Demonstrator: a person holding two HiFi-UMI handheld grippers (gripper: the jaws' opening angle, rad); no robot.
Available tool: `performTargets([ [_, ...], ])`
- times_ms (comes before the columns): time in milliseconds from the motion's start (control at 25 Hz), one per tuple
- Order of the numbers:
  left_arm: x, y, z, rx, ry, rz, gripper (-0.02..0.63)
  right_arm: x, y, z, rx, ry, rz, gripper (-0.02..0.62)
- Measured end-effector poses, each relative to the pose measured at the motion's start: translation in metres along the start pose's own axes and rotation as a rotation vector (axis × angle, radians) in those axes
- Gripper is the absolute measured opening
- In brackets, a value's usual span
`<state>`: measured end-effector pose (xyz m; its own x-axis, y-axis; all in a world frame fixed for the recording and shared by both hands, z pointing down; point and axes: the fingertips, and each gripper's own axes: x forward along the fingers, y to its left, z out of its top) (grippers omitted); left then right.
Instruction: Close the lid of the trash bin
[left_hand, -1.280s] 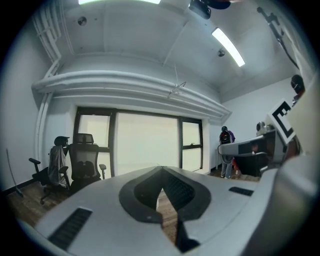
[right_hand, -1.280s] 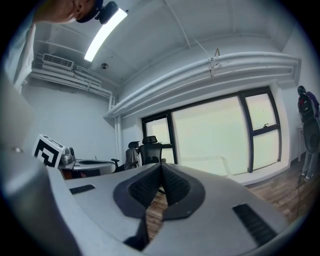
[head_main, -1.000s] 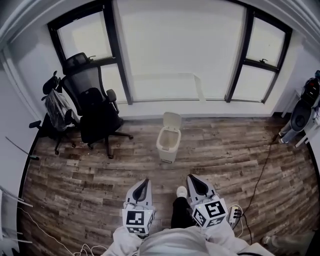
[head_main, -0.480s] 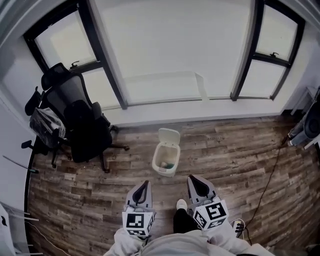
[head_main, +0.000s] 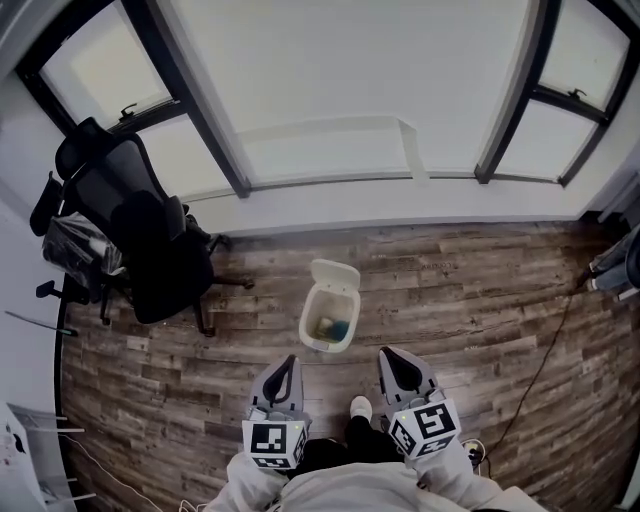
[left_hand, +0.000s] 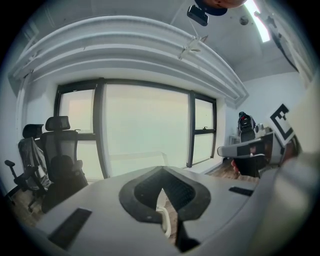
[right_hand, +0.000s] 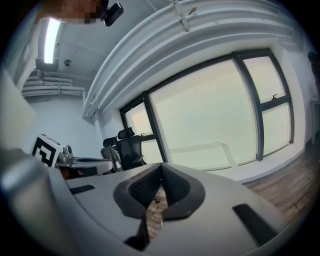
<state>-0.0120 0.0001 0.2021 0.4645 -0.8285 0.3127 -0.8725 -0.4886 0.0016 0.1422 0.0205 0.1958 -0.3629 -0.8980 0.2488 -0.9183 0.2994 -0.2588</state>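
While both are closed tip to tip on nothing, the left tool (head_main: 288, 365) and right tool (head_main: 388, 358) point forward. The trash bin (head_main: 322, 344) stands on the wooden floor (head_main: 450, 300) just ahead, between them, its lid (head_main: 336, 275) raised open.

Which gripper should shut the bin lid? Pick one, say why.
Left, probably. The left gripper lines up with the trash bin, whose white rim shows past its jaws in its own view; the right gripper sits farther aside, with only floor past its jaws. The lid stands open at the far edge.
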Motion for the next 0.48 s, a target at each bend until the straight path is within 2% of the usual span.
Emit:
performTargets([
  [160,0.025,0.015,-0.006,-0.001,0.016,0.013,0.008,0.030,-0.004,0.001,-0.002,0.016,0.012,0.025],
  [360,0.057,0.029,-0.028,0.016,0.013,0.002,0.008,0.062,-0.012,-0.020,-0.010,0.051,0.001,0.024],
  [480,0.073,0.036,-0.044,-0.015,0.042,-0.009,0.008,0.081,-0.020,-0.031,-0.007,0.068,-0.016,0.023],
])
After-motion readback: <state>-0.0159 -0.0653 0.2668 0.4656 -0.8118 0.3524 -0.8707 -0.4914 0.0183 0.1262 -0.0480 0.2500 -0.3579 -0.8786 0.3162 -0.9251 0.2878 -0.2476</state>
